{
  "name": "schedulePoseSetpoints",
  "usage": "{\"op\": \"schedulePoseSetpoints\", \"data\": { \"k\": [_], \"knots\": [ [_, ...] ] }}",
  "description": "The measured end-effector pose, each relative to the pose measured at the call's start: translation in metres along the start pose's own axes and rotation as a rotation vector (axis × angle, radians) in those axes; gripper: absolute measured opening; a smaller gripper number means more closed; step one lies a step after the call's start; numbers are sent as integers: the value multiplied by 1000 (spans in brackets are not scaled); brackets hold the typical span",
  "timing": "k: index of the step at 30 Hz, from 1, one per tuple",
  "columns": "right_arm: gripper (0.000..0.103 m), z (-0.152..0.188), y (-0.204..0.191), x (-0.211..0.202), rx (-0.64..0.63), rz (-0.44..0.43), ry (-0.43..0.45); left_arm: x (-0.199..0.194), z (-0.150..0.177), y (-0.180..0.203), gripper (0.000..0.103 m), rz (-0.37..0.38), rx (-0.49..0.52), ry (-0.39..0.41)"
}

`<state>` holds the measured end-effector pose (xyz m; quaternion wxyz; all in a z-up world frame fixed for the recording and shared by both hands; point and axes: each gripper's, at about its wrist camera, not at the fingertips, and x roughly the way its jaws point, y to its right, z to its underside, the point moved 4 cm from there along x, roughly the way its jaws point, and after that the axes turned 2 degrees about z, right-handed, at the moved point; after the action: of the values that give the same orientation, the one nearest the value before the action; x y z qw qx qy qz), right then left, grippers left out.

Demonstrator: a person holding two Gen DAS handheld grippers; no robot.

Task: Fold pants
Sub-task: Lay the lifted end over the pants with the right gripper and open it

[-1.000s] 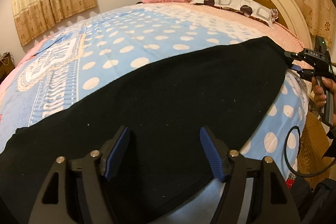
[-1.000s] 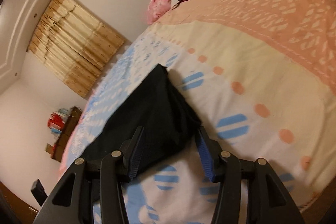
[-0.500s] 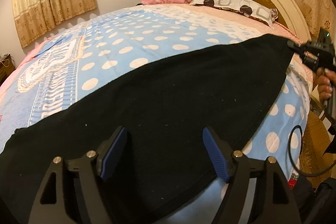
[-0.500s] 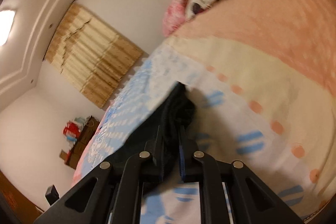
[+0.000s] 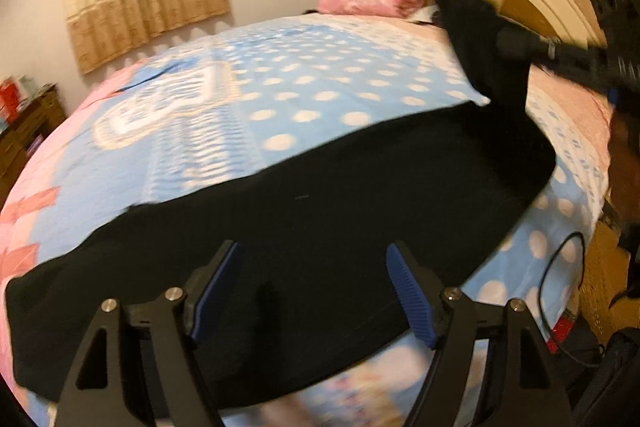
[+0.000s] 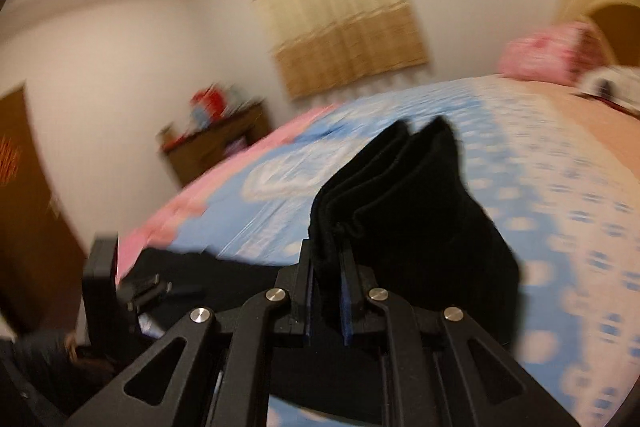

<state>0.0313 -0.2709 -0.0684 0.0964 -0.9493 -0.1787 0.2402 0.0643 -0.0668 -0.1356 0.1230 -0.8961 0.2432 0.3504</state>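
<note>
Pants (image 5: 320, 227), black, lie along near edge of bed (image 5: 280, 87); one end is lifted off the bed toward the headboard. R gripper (image 6: 326, 291) has jaws pinched tight on that bunched end, several layers thick. L gripper (image 5: 308, 291) hovers over the mid part w/ jaws wide apart, holding nothing.

Step, by my read: carry lifted end over to the other end. Keep all layers in the pinch, move low and even, L pins the crease, match edges before letting go.

Writing/brands: none legible; both views blurred.

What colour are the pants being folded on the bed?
Plain black pants, with no visible pattern; the left wrist view shows them best, spread across the bedspread.
</note>
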Motion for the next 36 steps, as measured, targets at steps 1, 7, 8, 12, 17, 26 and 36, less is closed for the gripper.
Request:
{"op": "schedulePoseSetpoints", "data": {
  "k": [1, 7, 8, 12, 17, 26, 36],
  "knots": [
    [10, 4, -15, 12, -19, -24, -22, -4, 2, -10, 77, -9, -23, 8],
    [10, 36, -82, 78, -127, -118, -153, -11, 11, -58, 77, -67, -143, 16],
    [10, 41, -88, 85, -143, -120, -169, -12, 11, -65, 77, -74, -164, 23],
    [10, 58, -106, 105, -191, -119, -214, -13, 12, -77, 77, -83, -194, 37],
    [12, 74, -110, 122, -242, -98, -292, -5, 16, -79, 77, -86, -197, 19],
    [42, 90, -101, 99, -278, -194, -377, -8, 11, -72, 77, -45, -237, 17],
    [42, 79, -7, 49, -53, -6, -265, 33, -7, -18, 76, 88, -200, -61]
  ]
}}
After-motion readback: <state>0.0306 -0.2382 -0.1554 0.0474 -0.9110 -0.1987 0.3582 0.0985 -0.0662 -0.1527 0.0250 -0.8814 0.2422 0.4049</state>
